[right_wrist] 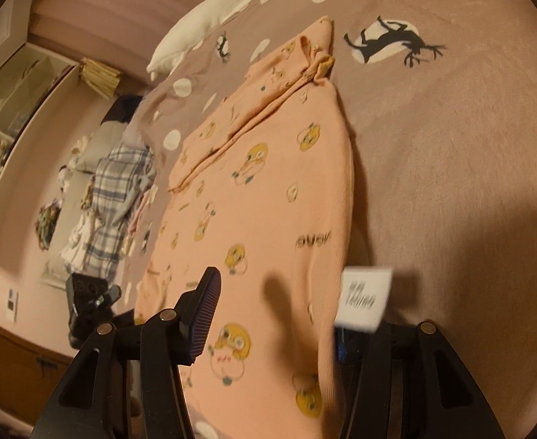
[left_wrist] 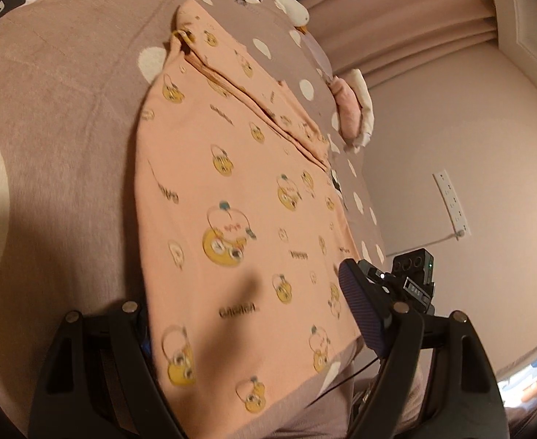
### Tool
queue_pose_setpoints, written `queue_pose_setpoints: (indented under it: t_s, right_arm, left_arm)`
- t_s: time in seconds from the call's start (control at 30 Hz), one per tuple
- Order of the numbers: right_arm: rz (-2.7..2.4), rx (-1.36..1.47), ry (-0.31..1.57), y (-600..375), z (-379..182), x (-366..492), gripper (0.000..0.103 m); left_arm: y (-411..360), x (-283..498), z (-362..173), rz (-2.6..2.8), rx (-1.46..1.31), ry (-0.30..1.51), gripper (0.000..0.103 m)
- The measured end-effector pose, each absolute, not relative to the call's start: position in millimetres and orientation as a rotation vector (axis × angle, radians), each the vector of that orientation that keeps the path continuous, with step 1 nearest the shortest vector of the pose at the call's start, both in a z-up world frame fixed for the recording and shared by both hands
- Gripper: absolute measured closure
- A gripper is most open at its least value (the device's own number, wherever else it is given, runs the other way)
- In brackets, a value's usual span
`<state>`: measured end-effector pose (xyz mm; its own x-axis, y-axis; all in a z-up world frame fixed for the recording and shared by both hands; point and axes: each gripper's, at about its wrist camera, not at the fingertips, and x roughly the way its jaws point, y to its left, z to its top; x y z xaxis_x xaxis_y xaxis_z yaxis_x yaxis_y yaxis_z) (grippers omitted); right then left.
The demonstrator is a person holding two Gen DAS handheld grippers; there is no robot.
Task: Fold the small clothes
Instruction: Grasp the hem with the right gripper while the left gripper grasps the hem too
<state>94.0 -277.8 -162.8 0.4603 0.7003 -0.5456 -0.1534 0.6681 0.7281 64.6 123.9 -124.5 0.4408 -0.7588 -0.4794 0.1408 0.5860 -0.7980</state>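
A small peach garment (left_wrist: 239,190) with yellow cartoon prints lies spread on a pink bedspread (left_wrist: 56,117), one sleeve folded across its far part. My left gripper (left_wrist: 253,329) is wide open, its jaws straddling the garment's near hem; the left finger is under or behind the cloth edge. In the right wrist view the same garment (right_wrist: 268,183) lies ahead. My right gripper (right_wrist: 279,314) is wide open around the near edge, where a white care label (right_wrist: 365,301) sticks up by the hidden right finger.
The bedspread (right_wrist: 451,128) has white dots and a black deer print (right_wrist: 392,42). A white pillow (right_wrist: 210,22) lies at the far end. A plaid cloth pile (right_wrist: 114,197) sits off the bed's side. A wall power strip (left_wrist: 453,203) is to the right.
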Motion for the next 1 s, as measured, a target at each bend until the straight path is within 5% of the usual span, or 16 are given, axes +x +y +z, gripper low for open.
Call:
queue_pose_setpoints:
  t_s: [0.53, 0.77, 1.0]
  right_arm:
    - [0.624, 0.688, 0.961, -272.6, -165.2, 60.7, 0.051]
    - [0.597, 0.693, 0.927, -269.0, -165.1, 61.1, 0.052]
    - [0.553, 0.639, 0.929, -267.8, -165.3, 58.6, 0.076]
  left_arm:
    - [104.6, 48.2, -125.9, -0.657, -0.766, 0.975, 0.024]
    - [107.3, 49.6, -129.2, -0.588, -0.764, 0.986, 0.045]
    - [115.2, 48.3, -136.1, -0.536, -0.796, 1.006, 0.071]
